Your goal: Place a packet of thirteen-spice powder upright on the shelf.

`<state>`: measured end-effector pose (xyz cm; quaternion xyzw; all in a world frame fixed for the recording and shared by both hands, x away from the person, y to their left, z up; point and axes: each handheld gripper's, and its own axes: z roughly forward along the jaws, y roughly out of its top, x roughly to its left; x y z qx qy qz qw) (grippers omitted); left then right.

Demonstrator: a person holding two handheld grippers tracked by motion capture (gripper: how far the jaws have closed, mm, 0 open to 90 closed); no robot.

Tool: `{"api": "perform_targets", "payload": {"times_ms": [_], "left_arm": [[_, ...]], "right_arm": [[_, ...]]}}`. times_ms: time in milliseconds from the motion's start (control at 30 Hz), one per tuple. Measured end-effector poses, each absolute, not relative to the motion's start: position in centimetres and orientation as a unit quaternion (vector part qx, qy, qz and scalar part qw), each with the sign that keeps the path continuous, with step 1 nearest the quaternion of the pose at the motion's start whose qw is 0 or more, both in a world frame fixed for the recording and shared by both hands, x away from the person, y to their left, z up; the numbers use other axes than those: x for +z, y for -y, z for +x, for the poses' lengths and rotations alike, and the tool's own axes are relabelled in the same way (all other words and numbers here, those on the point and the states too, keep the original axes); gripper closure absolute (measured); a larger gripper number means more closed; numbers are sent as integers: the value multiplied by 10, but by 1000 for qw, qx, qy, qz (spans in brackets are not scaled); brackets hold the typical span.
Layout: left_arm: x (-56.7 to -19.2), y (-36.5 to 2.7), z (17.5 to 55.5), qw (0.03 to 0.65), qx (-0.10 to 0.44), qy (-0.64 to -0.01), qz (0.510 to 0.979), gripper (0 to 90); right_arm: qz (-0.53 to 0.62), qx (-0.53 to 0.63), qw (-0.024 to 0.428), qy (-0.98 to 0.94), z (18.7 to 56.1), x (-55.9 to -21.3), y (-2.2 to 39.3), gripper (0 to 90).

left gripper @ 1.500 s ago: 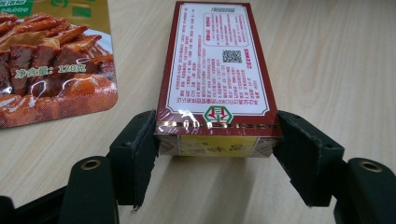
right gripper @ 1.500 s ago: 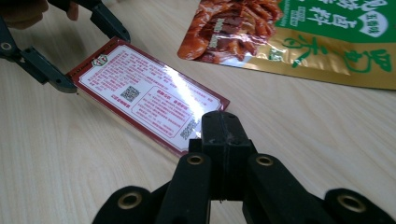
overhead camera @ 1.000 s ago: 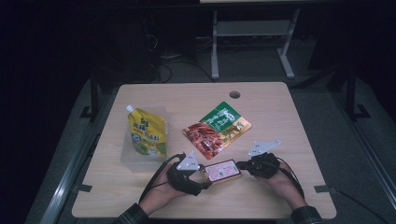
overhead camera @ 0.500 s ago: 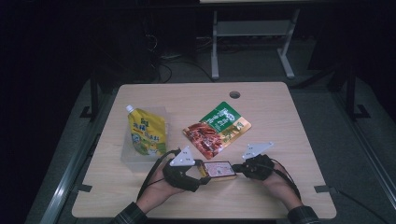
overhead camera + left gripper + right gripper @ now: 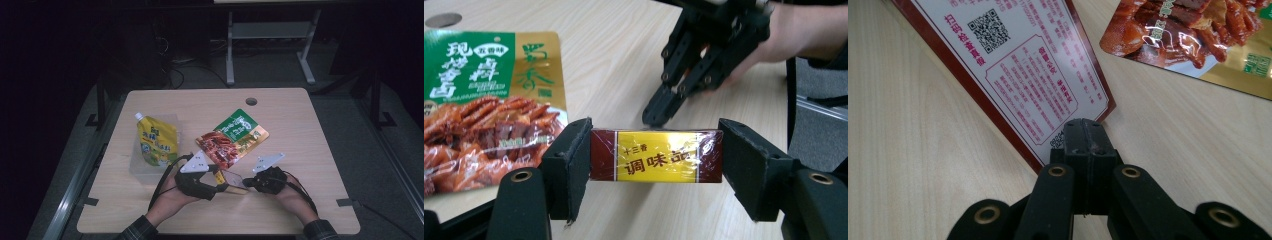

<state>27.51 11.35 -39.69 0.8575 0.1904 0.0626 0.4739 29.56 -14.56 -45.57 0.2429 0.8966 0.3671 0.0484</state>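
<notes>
So both hands are near the front edge of the wooden counter (image 5: 300, 150), working one small flat seasoning box (image 5: 656, 156), dark red with a yellow label and wrapped in shiny film. The left gripper (image 5: 655, 165) has its jaws clamped across the box's width, one pad on each short side, so the box sits level between them and looks lifted a bit off the wood. In the high view the box (image 5: 231, 179) bridges the gap between the two grippers. The right gripper (image 5: 1083, 137) has its jaws pressed fully together, and their tips sit right at the near edge of the box's white printed back panel with the QR code; I honestly can't tell if they're pinching a bit of the film or just touching it. Just behind the box lies a green and gold snack pouch (image 5: 232, 137) showing reddish meat strips, flat on the counter. Farther to the left is a yellow spouted pouch (image 5: 156, 142), resting in a clear shallow tray (image 5: 137, 165), well apart from the grippers.
</notes>
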Motion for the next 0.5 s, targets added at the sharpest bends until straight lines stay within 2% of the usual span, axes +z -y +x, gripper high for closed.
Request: {"api": "perform_targets", "payload": {"times_ms": [500], "left_arm": [[-385,-82,292,490,68,-182,850,320]], "right_arm": [[234,360,51,-902,298,-458,137,900]]}}
